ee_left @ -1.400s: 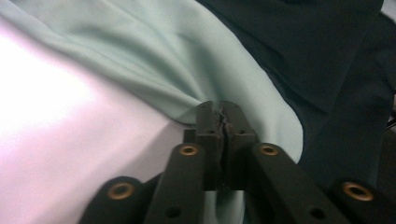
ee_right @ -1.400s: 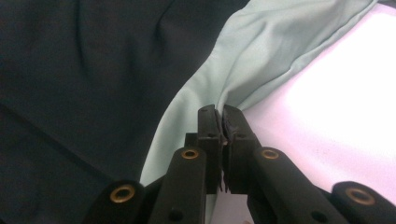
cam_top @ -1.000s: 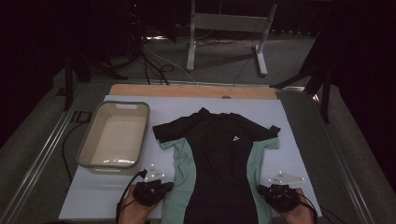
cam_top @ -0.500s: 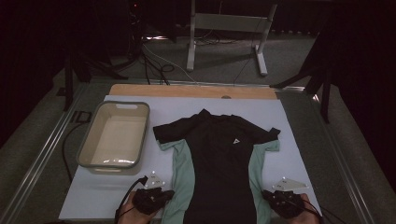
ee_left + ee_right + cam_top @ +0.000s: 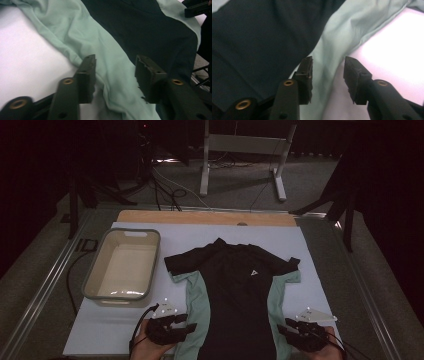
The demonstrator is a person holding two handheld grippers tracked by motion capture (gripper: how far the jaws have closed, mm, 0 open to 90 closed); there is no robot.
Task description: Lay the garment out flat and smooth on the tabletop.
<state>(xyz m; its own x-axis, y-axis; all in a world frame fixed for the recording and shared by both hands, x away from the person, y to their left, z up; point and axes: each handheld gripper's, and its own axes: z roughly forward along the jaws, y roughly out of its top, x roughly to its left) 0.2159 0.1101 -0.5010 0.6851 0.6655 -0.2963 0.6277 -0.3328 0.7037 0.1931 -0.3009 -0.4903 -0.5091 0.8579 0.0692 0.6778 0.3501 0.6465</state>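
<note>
Since both claws have drawn back toward the person over the last second, they now sit at the bottom hem of the shirt (image 5: 235,290) rather than partway up its sides; I judge this a set-up for taking the hem corners, probably to fold or lift the garment. Nearest the person, the left claw (image 5: 186,329) hovers at the lower left edge of the shirt, its jaws parted with a clear gap and holding nothing; in the left gripper view the mint-green side panel (image 5: 107,65) lies rumpled between and just beyond the jaws; the right claw (image 5: 283,331) mirrors it at the lower right edge, jaws likewise apart and empty, with the green panel's edge (image 5: 332,57) running between them. Both claws are hard, black and blocky, each topped by a grey three-cornered plate; the cloth is soft and matte, creased in long shallow folds along the green strips, smoother across the black middle. Farther out, the shirt lies flat, front up, on the pale lavender surface (image 5: 320,250), short sleeves spread, collar pointing away from the person, a small white triangle logo (image 5: 254,272) on the chest. To its left, apart from the sleeve, stands an empty rectangular plastic basin (image 5: 92,285), beige, with rounded corners and a handle slot; beyond it a strip of bare wood (image 5: 200,217) edges the surface.
</note>
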